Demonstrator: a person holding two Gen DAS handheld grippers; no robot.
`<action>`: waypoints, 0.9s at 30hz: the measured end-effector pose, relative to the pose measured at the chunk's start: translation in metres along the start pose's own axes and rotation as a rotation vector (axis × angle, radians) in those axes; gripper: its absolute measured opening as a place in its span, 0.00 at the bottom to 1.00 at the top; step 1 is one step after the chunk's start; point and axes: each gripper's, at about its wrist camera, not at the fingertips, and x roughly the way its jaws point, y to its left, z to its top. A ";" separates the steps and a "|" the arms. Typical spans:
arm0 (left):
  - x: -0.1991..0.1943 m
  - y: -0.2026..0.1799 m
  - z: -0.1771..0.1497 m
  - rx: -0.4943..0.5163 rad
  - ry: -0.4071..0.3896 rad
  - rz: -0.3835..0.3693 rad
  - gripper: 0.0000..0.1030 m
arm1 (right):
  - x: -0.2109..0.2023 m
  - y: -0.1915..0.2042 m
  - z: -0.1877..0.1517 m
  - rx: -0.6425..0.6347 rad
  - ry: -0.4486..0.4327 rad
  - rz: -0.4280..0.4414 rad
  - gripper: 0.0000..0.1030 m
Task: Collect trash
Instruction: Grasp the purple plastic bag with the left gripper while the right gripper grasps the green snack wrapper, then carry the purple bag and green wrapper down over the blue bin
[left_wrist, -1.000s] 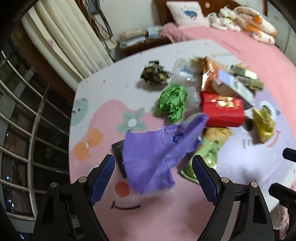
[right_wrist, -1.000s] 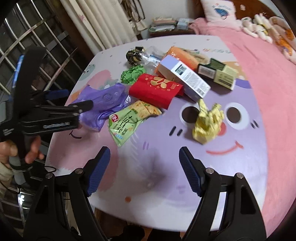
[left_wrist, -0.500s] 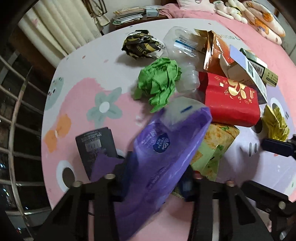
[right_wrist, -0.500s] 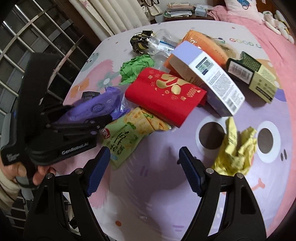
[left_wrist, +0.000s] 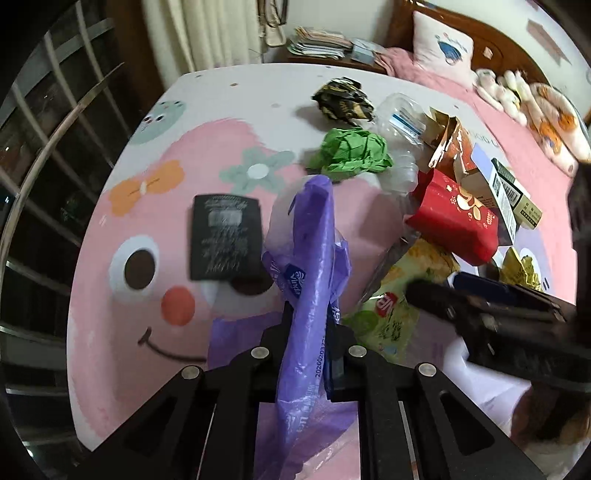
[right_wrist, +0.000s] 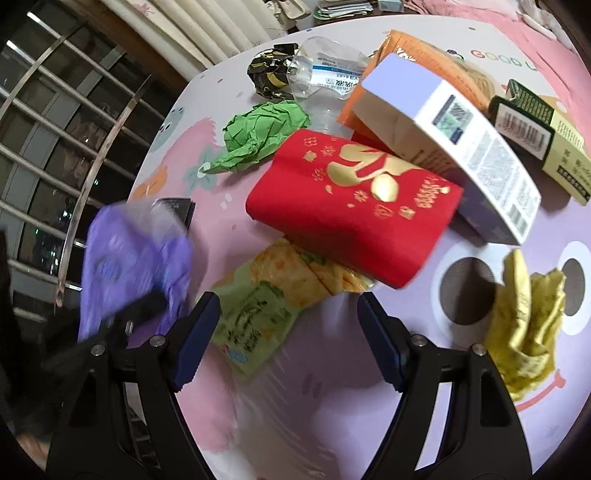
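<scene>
My left gripper (left_wrist: 308, 328) is shut on a purple plastic wrapper (left_wrist: 310, 258) and holds it above the table; the wrapper also shows blurred at the left of the right wrist view (right_wrist: 129, 258). My right gripper (right_wrist: 288, 321) is open and empty, just above a green snack packet (right_wrist: 258, 314) with a red packet (right_wrist: 351, 214) beyond it. The right gripper also shows at the right of the left wrist view (left_wrist: 498, 310). Other trash lies around: a green paper ball (left_wrist: 351, 151), a crumpled yellow wrapper (right_wrist: 524, 325), a black-gold wrapper (left_wrist: 343, 98) and a clear plastic bottle (right_wrist: 325, 77).
The table (left_wrist: 147, 314) has a pink cartoon cloth. A black flat packet (left_wrist: 225, 236) lies on it at the left. A white-lilac box (right_wrist: 461, 140), an orange bag (right_wrist: 417, 51) and a green-cream carton (right_wrist: 535, 136) lie at the back right. A window grille is on the left, a bed behind.
My left gripper has shut on the purple wrapper and lifted it off the table. My right gripper has moved forward and lower, toward the green snack packet.
</scene>
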 end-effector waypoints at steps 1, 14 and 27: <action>-0.003 0.001 -0.004 -0.012 -0.007 0.007 0.11 | 0.004 0.002 0.002 0.012 0.001 -0.001 0.73; -0.031 0.023 -0.035 -0.134 -0.053 0.009 0.11 | 0.042 0.061 0.001 -0.213 -0.003 -0.283 0.73; -0.064 0.044 -0.081 -0.135 -0.088 0.026 0.11 | 0.019 0.060 -0.033 -0.262 -0.002 -0.342 0.16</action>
